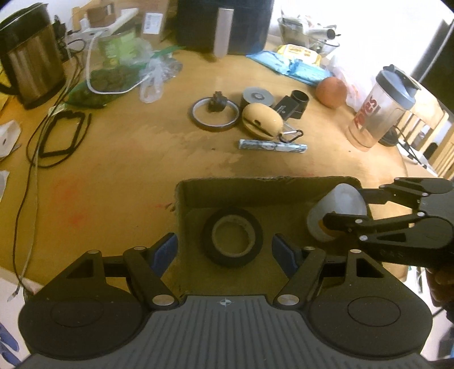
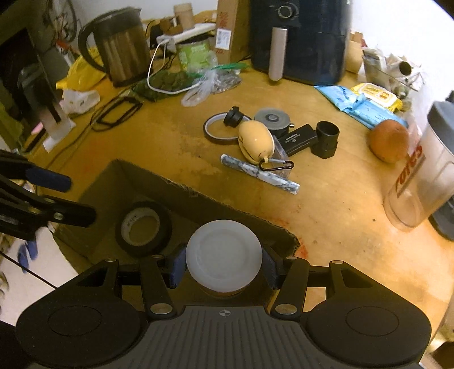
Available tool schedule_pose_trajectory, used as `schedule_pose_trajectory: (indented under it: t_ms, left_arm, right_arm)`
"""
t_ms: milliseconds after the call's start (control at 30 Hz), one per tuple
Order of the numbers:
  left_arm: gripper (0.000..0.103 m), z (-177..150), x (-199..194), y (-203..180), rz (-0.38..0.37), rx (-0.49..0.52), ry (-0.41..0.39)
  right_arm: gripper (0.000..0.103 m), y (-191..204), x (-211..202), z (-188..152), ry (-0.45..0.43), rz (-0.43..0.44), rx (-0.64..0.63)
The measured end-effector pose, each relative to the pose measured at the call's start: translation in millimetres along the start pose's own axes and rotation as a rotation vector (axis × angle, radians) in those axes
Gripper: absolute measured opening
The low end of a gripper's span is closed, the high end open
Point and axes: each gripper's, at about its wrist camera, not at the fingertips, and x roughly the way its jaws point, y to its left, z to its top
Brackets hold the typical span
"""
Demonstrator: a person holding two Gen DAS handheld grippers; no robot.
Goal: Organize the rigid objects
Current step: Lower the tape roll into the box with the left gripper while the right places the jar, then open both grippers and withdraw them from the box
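A cardboard box [image 1: 264,180] [image 2: 159,181] sits at the near table edge with a black tape roll [image 1: 232,237] [image 2: 143,224] lying flat inside. My left gripper [image 1: 224,248] is open and empty, its jaws either side of the roll and above it. My right gripper [image 2: 222,265] [image 1: 344,210] is shut on a white lidded jar [image 2: 223,251] [image 1: 336,211], held over the box's right end. Beyond lie a cream egg-shaped case [image 1: 262,119] [image 2: 255,139], a marbled stick [image 1: 272,146] [image 2: 259,173], a thin tape ring [image 1: 214,113] [image 2: 218,130], a grey disc [image 1: 257,96] [image 2: 271,117] and black parts [image 1: 292,105] [image 2: 312,139].
A kettle [image 1: 31,59] [image 2: 122,45], cables [image 1: 59,133], green bags [image 1: 113,76], a dark air fryer [image 1: 224,25] [image 2: 300,37], blue packets [image 1: 295,68], an orange fruit [image 1: 331,92] [image 2: 389,140] and a shaker bottle [image 1: 380,110] [image 2: 422,176] crowd the wooden table [image 1: 127,176].
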Motion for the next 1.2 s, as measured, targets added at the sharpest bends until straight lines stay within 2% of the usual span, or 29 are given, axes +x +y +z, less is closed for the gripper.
schedule_pose_trajectory:
  t_ms: [133,167,233,333,467,600,900,1200]
  left_arm:
    - [0.073,-5,-4,7,0.016,-0.032,-0.005]
    - [0.073,-6,-5,9,0.019,-0.038,-0.005]
    - [0.073,-8,-7,11,0.025,-0.046,-0.006]
    - [0.073,-10,-9,14,0.032,-0.056,-0.009]
    - [0.073,-11,-10,16,0.040,-0.064,-0.012]
    - [0.073,-10,-8,16,0.047,-0.066,-0.009]
    - [0.073,-5,-5,20,0.042,-0.063,-0.006]
    - [0.073,14,3,21,0.014,-0.041,-0.019]
  right_arm:
    - [0.057,9,12,-1,0.013,-0.065,-0.097]
    - [0.062,12,13,-1,0.006,-0.091,-0.131]
    - [0.064,16,14,-1,-0.002,-0.100,-0.160]
    - [0.070,14,10,3,-0.018,-0.087,-0.133]
    - [0.085,11,0,6,-0.060,-0.077,-0.089]
    - [0.092,8,-3,8,-0.065,-0.078,-0.055]
    - [0.099,-4,1,5,-0.042,-0.095,0.027]
    - [0.099,-13,-1,12,-0.042,-0.115,0.089]
